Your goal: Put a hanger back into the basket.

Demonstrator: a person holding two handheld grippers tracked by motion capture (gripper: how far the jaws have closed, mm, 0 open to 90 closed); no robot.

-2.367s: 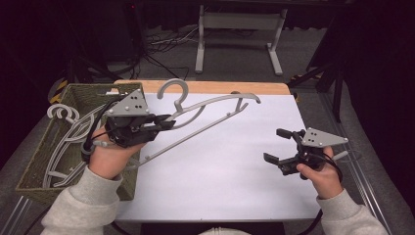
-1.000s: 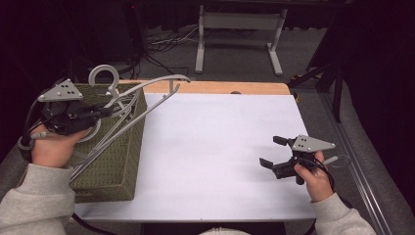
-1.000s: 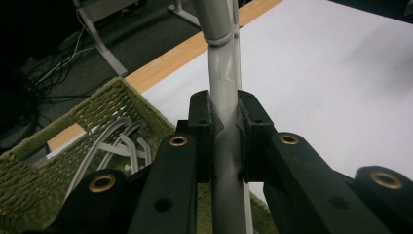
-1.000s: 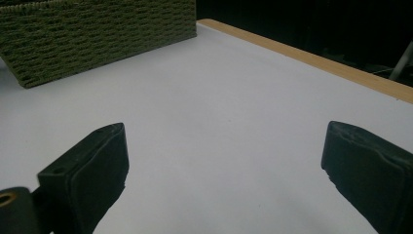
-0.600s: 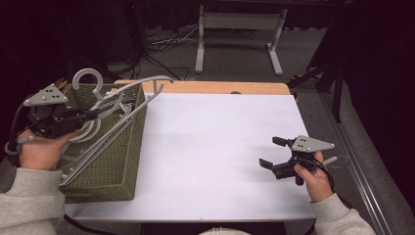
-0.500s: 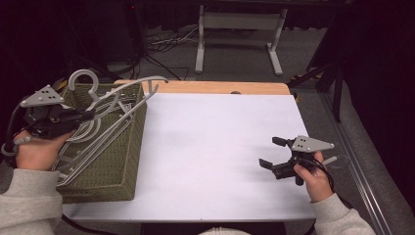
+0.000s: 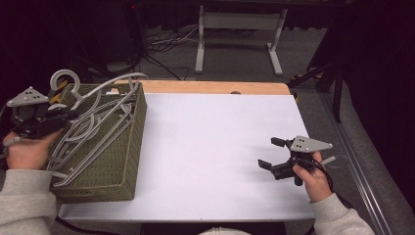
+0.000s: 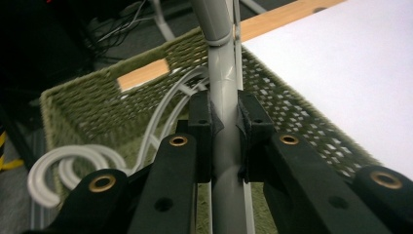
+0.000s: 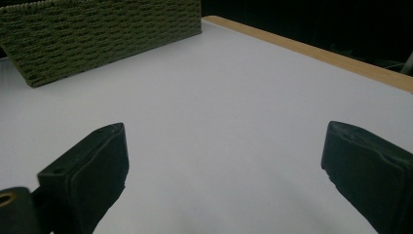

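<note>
Hanger (image 8: 221, 87) clamped in the left gripper (image 8: 224, 127) over the basket (image 7: 113, 166).

Both pads press its grey bar, which runs up between them; in the high view the left gripper (image 7: 55, 115) sits at the basket's left rim, the hanger apparently lying among other hangers (image 7: 93, 128) there, though the tangle is hard to separate. The right gripper (image 7: 271, 153) hangs well apart over the white table (image 7: 210, 142), jaws wide and empty.
</note>
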